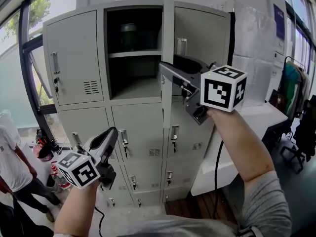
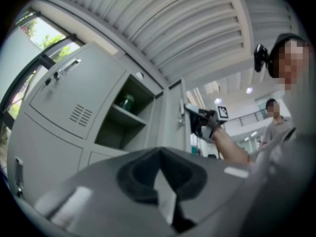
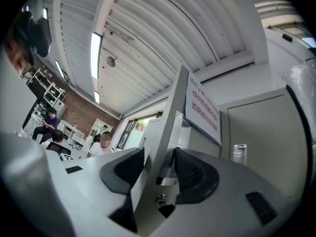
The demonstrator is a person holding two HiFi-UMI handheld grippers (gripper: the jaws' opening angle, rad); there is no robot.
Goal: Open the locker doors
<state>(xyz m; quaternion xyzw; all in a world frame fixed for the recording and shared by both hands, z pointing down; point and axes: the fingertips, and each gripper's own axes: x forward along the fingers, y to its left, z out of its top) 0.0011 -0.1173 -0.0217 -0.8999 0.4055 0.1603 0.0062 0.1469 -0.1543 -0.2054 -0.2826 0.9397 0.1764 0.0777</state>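
In the upper centre of the head view, the open door of the top middle compartment is standing swung out from the locker bank and showing edge-on to the camera. Its free edge is running vertically. In the right gripper view the same edge is crossing the frame from upper right to lower left.

The right gripper is clamping this edge. One dark pad is pressing on each face of the door, and the latch hardware is sitting just below the pads. The door is lying straight ahead of this gripper, so any further swing is probably turning on pulling the edge sideways, across that vertical axis.

The left gripper is hanging at the lower left of the head view, well apart from the open door. Its jaws are resting together with nothing between them. It is pointing toward the closed second-row doors, which it is nearer to than the right gripper is.

The top left door and top right door are showing closed.

A white sign on the open door is carrying red Chinese characters, too skewed to read. No brand is showing.
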